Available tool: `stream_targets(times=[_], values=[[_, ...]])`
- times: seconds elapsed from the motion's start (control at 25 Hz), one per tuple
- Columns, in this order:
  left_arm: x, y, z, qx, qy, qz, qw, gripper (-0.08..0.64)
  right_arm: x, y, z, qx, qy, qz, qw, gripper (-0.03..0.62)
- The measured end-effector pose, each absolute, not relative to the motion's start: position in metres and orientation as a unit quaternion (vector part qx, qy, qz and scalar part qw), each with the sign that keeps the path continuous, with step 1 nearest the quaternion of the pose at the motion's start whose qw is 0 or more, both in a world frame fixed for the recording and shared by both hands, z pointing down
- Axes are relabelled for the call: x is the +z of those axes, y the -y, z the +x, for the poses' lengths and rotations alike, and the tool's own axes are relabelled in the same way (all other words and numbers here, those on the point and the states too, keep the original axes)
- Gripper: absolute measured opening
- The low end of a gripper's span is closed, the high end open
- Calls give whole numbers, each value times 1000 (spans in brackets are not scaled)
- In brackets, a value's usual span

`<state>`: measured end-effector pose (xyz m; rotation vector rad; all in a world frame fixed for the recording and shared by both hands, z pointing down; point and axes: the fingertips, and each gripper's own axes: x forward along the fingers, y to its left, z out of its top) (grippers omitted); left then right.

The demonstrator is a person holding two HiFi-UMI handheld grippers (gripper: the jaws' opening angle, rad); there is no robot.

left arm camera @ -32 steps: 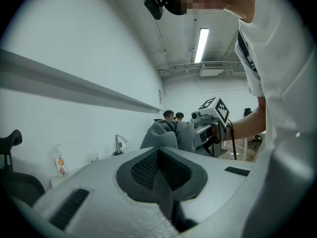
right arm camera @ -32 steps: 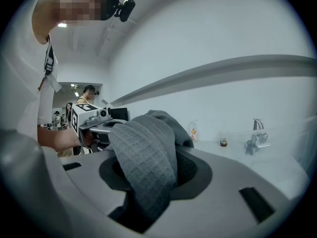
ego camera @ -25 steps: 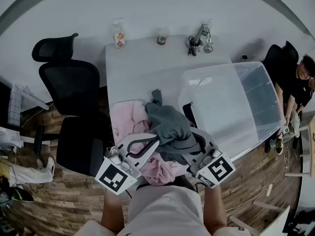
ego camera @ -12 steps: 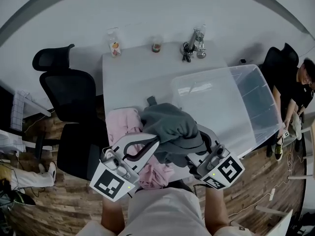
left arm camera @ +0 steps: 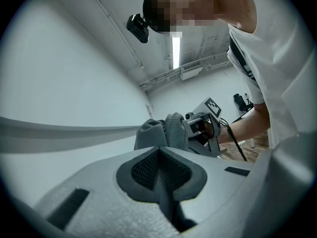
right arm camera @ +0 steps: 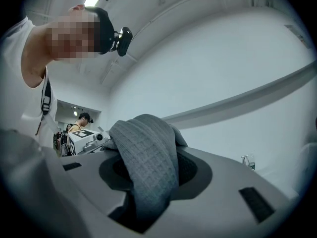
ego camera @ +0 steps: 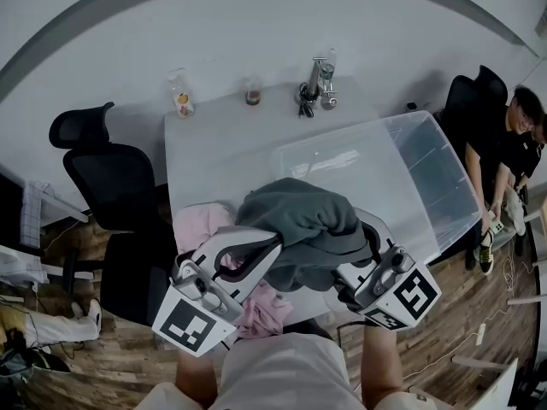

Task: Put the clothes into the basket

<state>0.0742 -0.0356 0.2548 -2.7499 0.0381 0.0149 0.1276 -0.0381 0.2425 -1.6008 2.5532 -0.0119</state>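
head view: left gripper [ego camera: 269,246] and right gripper [ego camera: 363,250] hold the grey sweater [ego camera: 303,220] up over the table [ego camera: 214,143]. the clear basket [ego camera: 449,182] at its 2 o'clock looks empty, and pink clothes [ego camera: 198,225] lie at its 8 o'clock.
left gripper view: jaws pinched on the sweater's edge.
right gripper view: jaws narrow, clamping a thick fold.
nothing's in yet i reckon.

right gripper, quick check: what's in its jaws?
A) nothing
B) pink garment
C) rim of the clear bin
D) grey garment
D: in the right gripper view, the grey garment runs down between the jaws of the right gripper, which are clamped on it; the pink garment lies on the table.
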Motion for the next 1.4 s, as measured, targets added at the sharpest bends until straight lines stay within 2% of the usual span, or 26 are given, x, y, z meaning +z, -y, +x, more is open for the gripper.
stream_targets(times=[0.84, 1.16, 1.4], values=[[205, 20, 177, 49, 41, -969, 239, 2, 177, 16, 246, 32, -804, -579, 133, 153], [196, 3, 231, 61, 70, -966, 242, 2, 153, -6, 306, 62, -786, -602, 128, 153], [204, 2, 245, 70, 94, -964, 237, 2, 160, -11, 320, 66, -769, -623, 127, 153]])
